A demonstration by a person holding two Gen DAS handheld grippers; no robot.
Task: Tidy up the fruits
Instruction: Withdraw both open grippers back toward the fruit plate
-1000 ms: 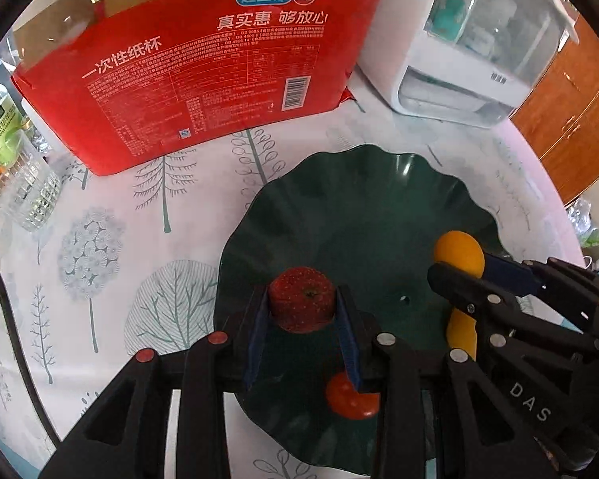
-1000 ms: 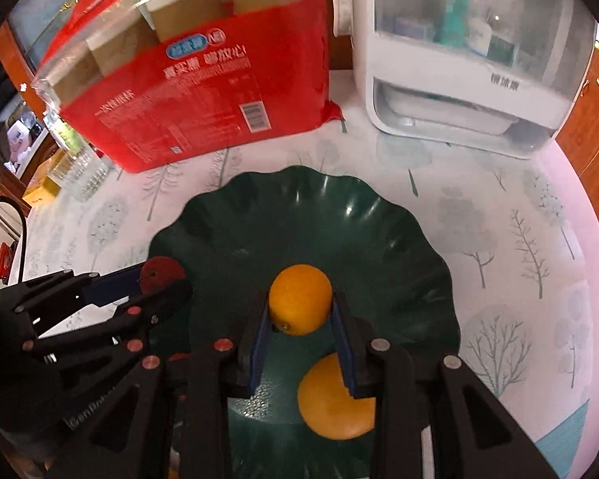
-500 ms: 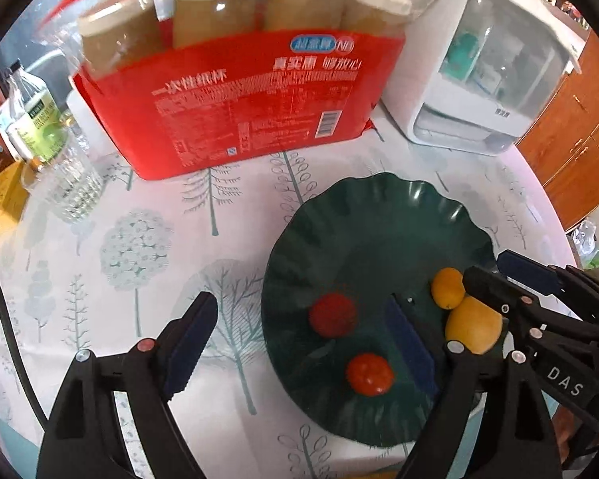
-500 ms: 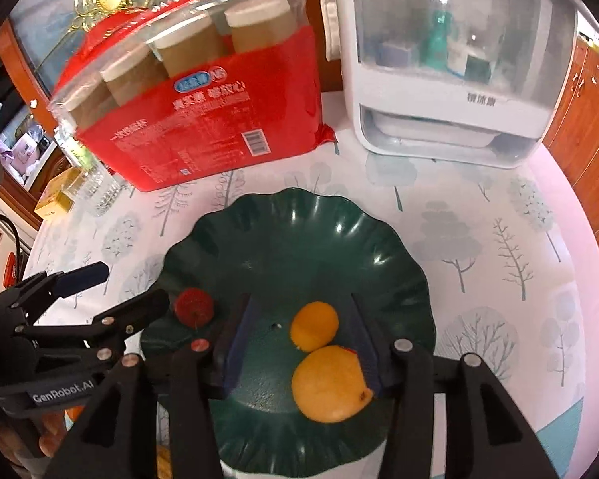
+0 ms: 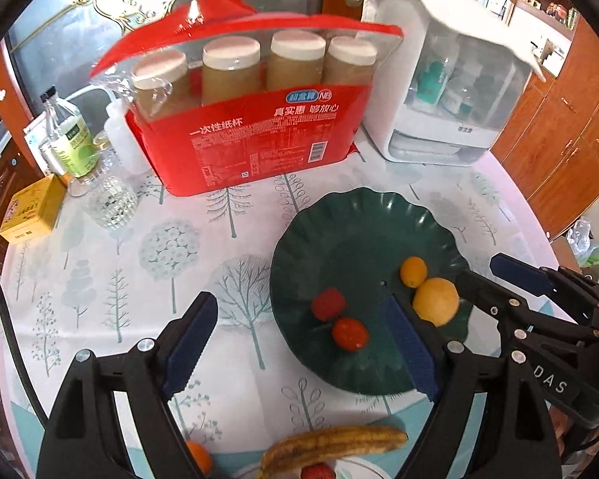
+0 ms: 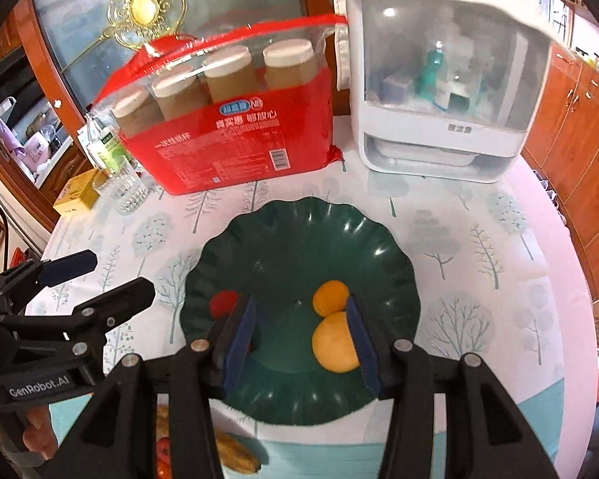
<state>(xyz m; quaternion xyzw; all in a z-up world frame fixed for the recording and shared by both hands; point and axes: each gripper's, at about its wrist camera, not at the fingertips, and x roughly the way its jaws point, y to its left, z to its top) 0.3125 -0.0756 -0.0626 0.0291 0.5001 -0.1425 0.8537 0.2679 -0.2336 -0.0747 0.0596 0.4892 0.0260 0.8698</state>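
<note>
"What's on the green plate (image 5: 363,215)?"

"Four fruits: a dark red one (image 5: 328,304) touching a brighter red one (image 5: 350,333) on one side, a small orange (image 5: 413,271) touching a bigger orange (image 5: 436,301) on the other."

"And off the plate?"

"A browned banana (image 5: 331,445) lies flat nearer us, with a small orange fruit (image 5: 199,457) well apart from it."

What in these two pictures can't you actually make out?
- Left view: the banana is cut off by the bottom edge; an orange fruit hides partly behind the left gripper.
- Right view: the right gripper covers part of the red fruit on the green plate.
- Both views: the white cabinet has a frosted cover, so its contents blur.
</note>
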